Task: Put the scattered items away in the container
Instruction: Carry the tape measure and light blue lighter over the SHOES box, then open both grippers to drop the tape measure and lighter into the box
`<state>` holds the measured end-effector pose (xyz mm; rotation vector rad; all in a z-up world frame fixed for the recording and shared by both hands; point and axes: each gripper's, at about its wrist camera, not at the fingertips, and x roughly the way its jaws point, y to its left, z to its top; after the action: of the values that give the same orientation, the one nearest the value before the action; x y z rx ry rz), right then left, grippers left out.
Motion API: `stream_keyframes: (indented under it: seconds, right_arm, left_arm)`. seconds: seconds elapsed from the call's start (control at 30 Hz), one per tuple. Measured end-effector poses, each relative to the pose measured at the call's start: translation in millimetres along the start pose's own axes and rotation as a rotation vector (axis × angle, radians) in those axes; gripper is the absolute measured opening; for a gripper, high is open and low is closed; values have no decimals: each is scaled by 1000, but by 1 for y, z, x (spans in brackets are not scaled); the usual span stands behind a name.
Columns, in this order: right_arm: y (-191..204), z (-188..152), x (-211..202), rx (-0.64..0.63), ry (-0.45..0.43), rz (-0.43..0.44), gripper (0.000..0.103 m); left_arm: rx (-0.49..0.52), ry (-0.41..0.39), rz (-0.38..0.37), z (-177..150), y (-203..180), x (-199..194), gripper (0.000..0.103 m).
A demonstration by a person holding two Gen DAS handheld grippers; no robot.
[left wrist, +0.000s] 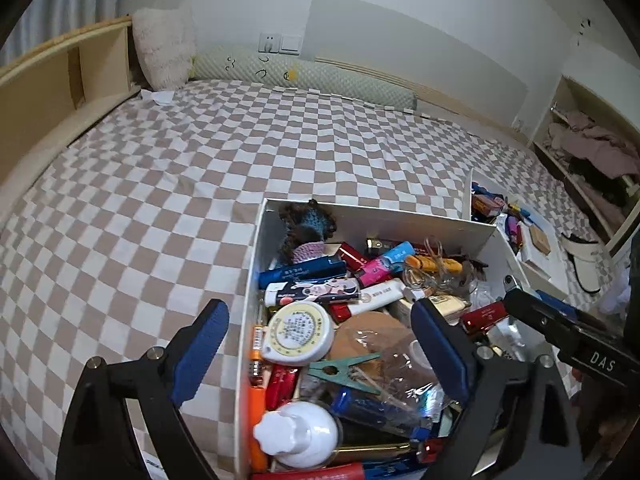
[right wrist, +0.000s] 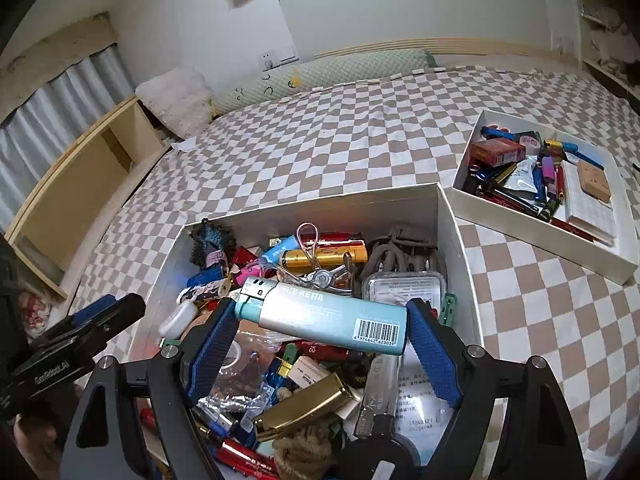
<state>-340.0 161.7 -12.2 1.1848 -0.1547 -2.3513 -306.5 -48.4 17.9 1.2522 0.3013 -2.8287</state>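
Lighter (right wrist: pixel 320 318) lies crosswise over the white box (right wrist: pixel 452 216), clamped end to end by the right gripper (right wrist: pixel 320 344); left gripper (left wrist: pixel 320 344) gapes empty.

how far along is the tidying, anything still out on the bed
Done: the big box is heaped with small items, and the tray beside it holds more. In hand: the right gripper grips a pale blue lighter over the box; the left gripper is open. Left: no loose items show on the bed.
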Motion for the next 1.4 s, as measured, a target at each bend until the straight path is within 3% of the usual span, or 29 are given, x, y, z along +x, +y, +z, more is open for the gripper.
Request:
stream_keyframes:
  seconds: [0.17,0.3,0.43,0.53,0.87,1.4]
  right_arm:
    - [6,2,4,-17,7,6,85]
    - [14,3,1,-56,-17,-4,103]
    - [14,3,-7,-66,-44,-28,103]
    - [10,2,-9,-52,-38,-40,103]
    - [2,-7,-23,-72,-47,-86,103]
    - [2,-26,-55,-151,-72,-148,103]
  left_arm:
    - [0,2,10,-3,7,-2,93]
    - [-7,7,16,-7,13,-1,93]
    - [-6,12,22,-11,16,-1,94]
    - [3,7,24,-13,15,-3,102]
    - [70,-10,42,-19,0,-19,102]
    - [86,-27,53,-28,-19,-48,102]
